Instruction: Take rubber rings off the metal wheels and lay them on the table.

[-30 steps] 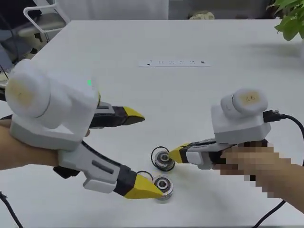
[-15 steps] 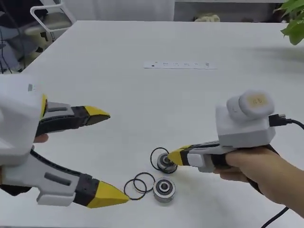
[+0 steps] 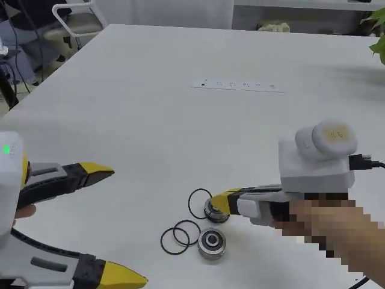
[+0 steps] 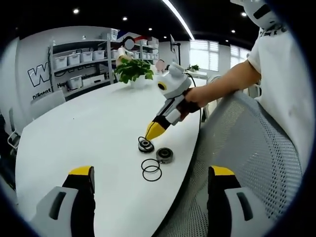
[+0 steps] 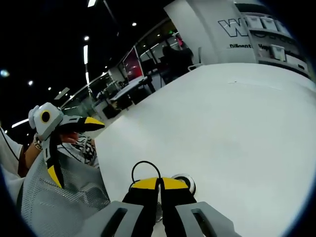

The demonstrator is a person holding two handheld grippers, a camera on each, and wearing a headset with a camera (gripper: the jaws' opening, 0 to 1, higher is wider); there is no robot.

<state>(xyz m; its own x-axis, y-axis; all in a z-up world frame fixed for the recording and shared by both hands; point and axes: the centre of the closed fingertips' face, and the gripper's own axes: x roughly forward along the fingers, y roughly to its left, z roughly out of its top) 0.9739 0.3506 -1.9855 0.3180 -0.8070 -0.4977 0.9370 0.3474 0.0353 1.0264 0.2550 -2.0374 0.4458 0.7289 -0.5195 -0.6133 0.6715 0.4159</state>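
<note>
left gripper (image 3: 127, 226) cut by edge, rubber ring (image 5: 144, 162) partly behind right gripper's (image 5: 159, 181) fingers (image 5: 143, 185)

On the table (image 3: 150, 90), everything is placed from the near wheel (image 3: 212, 241). 2 loose rings (image 3: 180, 236) lie overlapped just to its left. The 2nd wheel (image 3: 215, 209) sits just behind it, with a 3rd ring (image 3: 197, 203) at that wheel's left side. The right gripper (image 3: 220, 203) reaches in from the right, tips at the 2nd wheel. The left gripper (image 3: 127, 226) is well to the left, one jaw behind and one in front. A strip (image 3: 237, 85) lies far behind.

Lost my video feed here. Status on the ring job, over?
Left tool open, empty. Right tool shut, tip at far wheel, ring looped beside it. Two rings lying by near wheel. Nothing in the way.
</note>
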